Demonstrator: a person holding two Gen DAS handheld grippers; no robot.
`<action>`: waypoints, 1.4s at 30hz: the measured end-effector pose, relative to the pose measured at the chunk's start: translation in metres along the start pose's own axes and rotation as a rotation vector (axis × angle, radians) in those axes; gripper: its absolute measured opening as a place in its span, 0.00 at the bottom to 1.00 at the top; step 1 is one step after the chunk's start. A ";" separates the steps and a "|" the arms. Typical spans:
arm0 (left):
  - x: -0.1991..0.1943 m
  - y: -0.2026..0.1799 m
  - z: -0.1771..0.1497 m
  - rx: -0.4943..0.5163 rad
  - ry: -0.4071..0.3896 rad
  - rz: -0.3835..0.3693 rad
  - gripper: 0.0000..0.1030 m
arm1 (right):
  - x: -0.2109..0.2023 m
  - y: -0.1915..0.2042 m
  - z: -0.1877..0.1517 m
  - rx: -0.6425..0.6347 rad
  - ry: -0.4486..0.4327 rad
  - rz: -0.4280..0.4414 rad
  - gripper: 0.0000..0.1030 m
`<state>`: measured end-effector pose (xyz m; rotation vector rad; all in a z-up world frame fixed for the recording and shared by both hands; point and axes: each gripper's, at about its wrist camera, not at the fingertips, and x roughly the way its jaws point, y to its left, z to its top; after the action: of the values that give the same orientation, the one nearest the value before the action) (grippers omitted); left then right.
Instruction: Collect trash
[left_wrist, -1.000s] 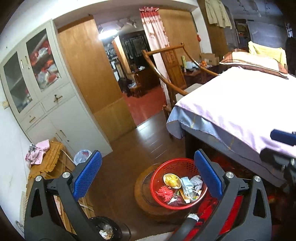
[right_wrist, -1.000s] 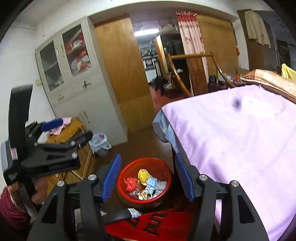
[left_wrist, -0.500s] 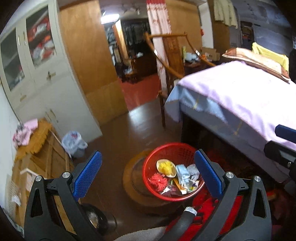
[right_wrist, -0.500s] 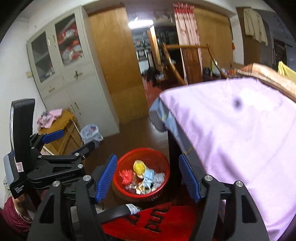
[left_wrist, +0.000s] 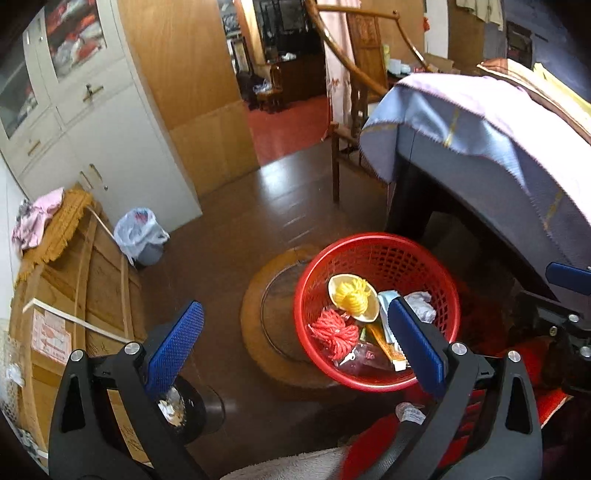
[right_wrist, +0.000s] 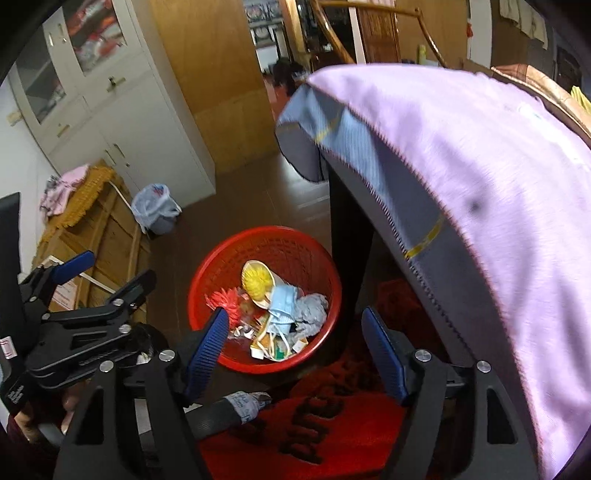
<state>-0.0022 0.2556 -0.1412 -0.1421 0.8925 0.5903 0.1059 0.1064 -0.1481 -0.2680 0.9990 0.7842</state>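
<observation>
1. Dropping both grippers toward the red basket (right_wrist: 264, 295) on the floor beside the bed (right_wrist: 480, 177); it looms nearer now.
2. My right gripper (right_wrist: 299, 354) jaws just widened, empty; left gripper (left_wrist: 295, 347) gapes too, probably nothing held.

We see a dark wooden floor (left_wrist: 236, 229) carrying a red basket (left_wrist: 384, 254) (sitting partly on a round mat (left_wrist: 258, 317)), a red rug (right_wrist: 332, 424) beside it, and a lined bin (left_wrist: 142, 236) by the cabinet (left_wrist: 110, 147).
</observation>
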 end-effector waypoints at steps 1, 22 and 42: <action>0.003 0.001 0.000 0.001 0.004 0.008 0.93 | 0.004 0.000 -0.001 -0.004 0.010 -0.008 0.71; 0.017 0.000 -0.004 -0.006 0.038 -0.009 0.93 | 0.024 -0.001 -0.011 -0.006 0.077 -0.043 0.73; 0.015 -0.007 -0.006 0.009 0.033 -0.005 0.93 | 0.017 -0.001 -0.011 -0.011 0.057 -0.047 0.74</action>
<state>0.0043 0.2543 -0.1577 -0.1468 0.9267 0.5805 0.1042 0.1076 -0.1683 -0.3235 1.0388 0.7430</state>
